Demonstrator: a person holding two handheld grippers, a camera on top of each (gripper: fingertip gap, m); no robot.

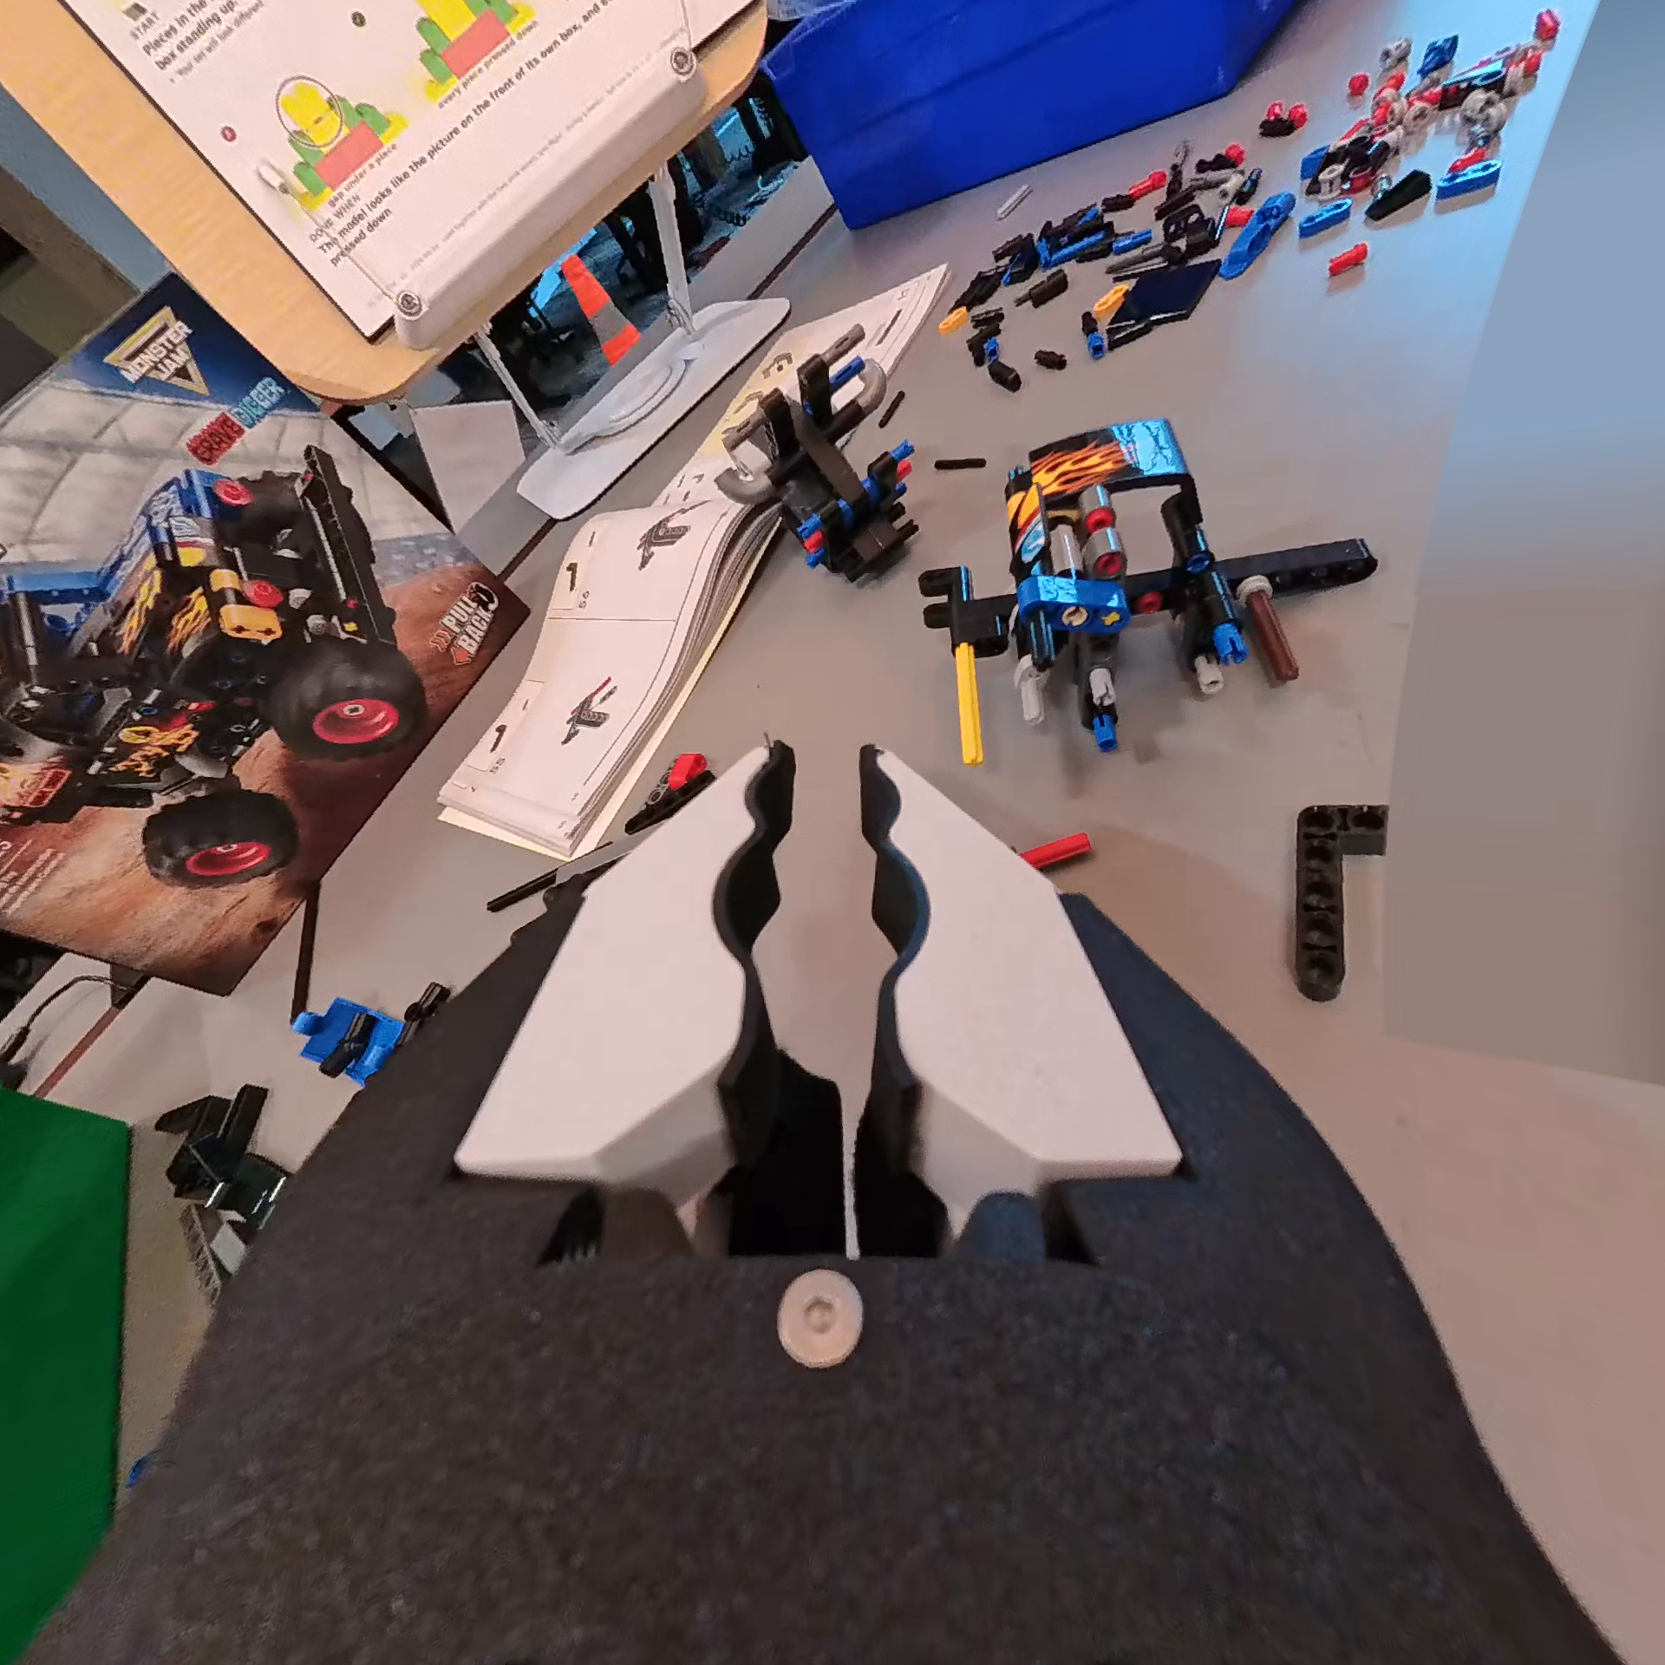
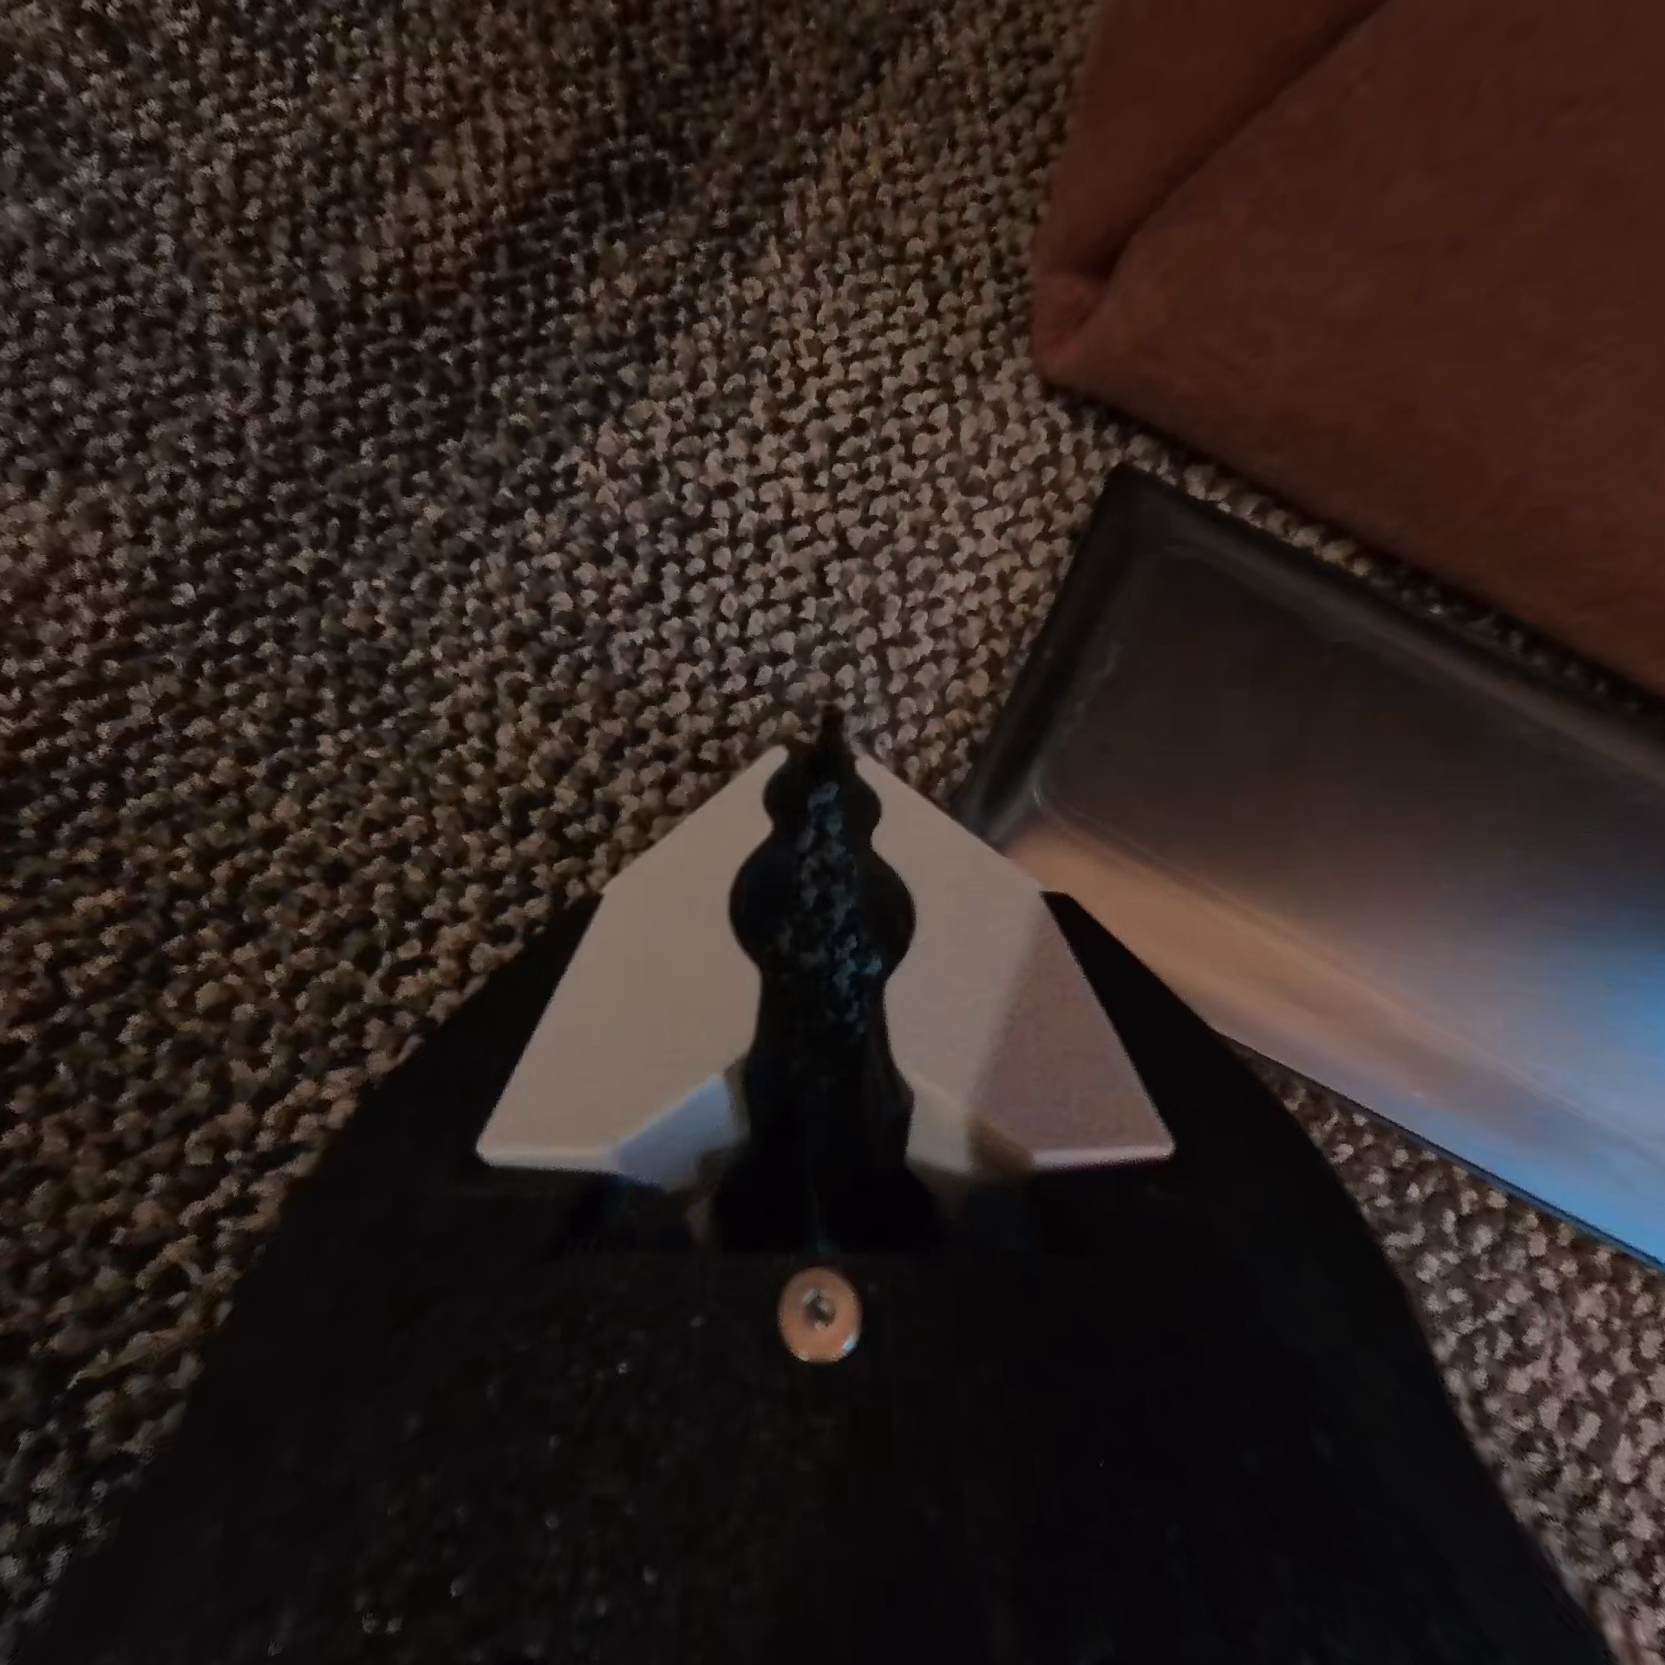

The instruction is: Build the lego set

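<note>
A: Left tongs (image 1: 824, 757) are over the grey desk (image 1: 1171, 1216), tips a little apart, nothing between them.

B: And the build? The half-built truck frame (image 1: 1122, 577), blue and black with flame panels, stands ahead of the tips and off to their right, well apart from them.

A: A smaller black subassembly (image 1: 833, 473) sits farther ahead, touching the far end of the open instruction booklet (image 1: 631, 667), which lies just left of the tips.

B: Loose parts all over. A black L-shaped beam (image 1: 1324, 892) lies to the right of the tongs, a red pin (image 1: 1054, 850) pokes out just beside the right finger, and a yellow axle (image 1: 968, 703) juts from the frame's near end.

A: Far ahead and right, a scatter of small pieces (image 1: 1261, 207) spreads near a blue bin (image 1: 991, 99). The set's box (image 1: 207, 631) lies flat to the left.

B: Right tongs (image 2: 829, 752)?

A: Closed together, empty, pointing down at speckled carpet (image 2: 450, 450). A metal leg (image 2: 1351, 811) runs just right of them, an orange cushion (image 2: 1396, 270) beyond it.
</note>
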